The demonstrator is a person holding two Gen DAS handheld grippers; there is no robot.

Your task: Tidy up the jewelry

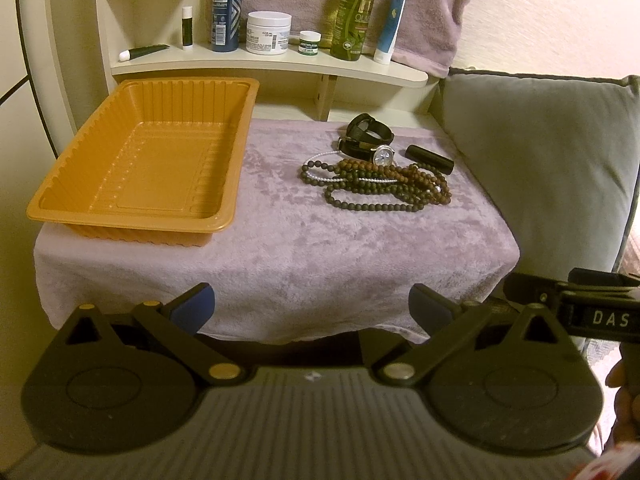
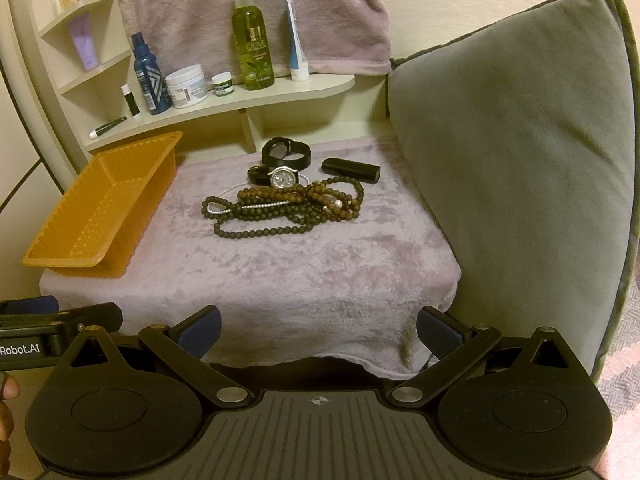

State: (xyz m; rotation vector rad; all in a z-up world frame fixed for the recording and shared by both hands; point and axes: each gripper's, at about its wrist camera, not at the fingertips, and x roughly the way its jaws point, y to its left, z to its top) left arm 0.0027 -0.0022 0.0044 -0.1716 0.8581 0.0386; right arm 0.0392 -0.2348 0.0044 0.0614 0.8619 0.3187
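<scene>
An empty orange tray (image 1: 136,160) (image 2: 96,204) sits on the left of a lilac towel-covered stand. A heap of jewelry lies to its right: dark and brown bead necklaces (image 1: 376,186) (image 2: 284,208), a thin white bead strand (image 1: 320,157), a silver-faced watch (image 1: 383,156) (image 2: 283,178), a black band watch (image 1: 368,127) (image 2: 285,151) and a black cylinder (image 1: 430,159) (image 2: 351,171). My left gripper (image 1: 312,308) is open and empty, held before the stand's front edge. My right gripper (image 2: 319,330) is open and empty, also at the front edge.
A grey cushion (image 1: 540,152) (image 2: 516,168) stands close on the right of the stand. A cream shelf (image 1: 272,66) (image 2: 224,106) behind holds bottles, jars and tubes. A lilac towel (image 2: 248,8) hangs on the wall behind.
</scene>
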